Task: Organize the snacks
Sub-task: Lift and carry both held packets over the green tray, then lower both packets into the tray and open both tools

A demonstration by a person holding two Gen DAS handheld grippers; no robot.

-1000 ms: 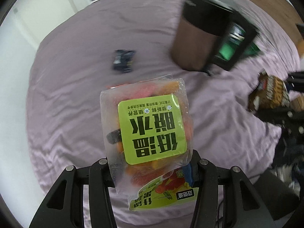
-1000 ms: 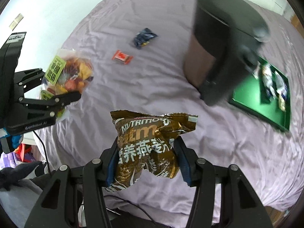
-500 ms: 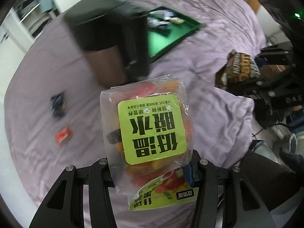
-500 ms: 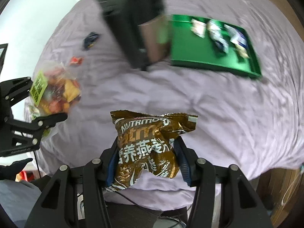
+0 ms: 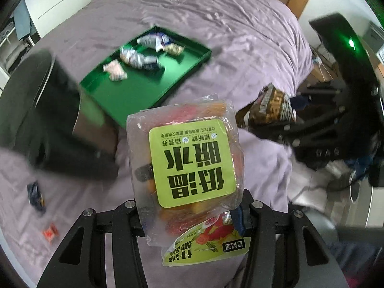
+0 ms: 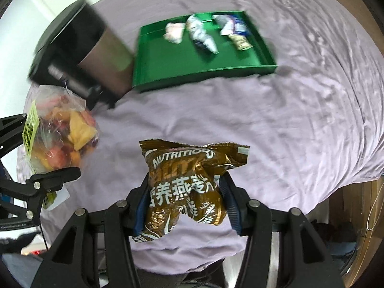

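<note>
— Both hands are loaded, see? The left gripper [image 5: 192, 206] is clamped on the fruit bag [image 5: 184, 158], jaws partly closed round its lower end, and the right gripper [image 6: 183, 204] is squeezing the oat bag [image 6: 187, 180] the same way, a little wider.

— Where do they go, the tray [image 6: 168, 67]?

— I'd guess so. It sits on the purple sheet [image 6: 264, 120] ahead of both grippers, past the bags, just beside the bin [image 6: 79, 48]. From the right hand it's ahead and a shade left; from the left hand, ahead and left too, with the bin close by.

— Which is nearer?

— Hard to call. The right has the clearer run.

— And the tray's lie?

— Its long side runs across the right hand's path, a few small packets [image 6: 201, 36] along the far edge, the near half bare. Both bags stand up out of the jaws, long axis pointing toward the tray.
</note>
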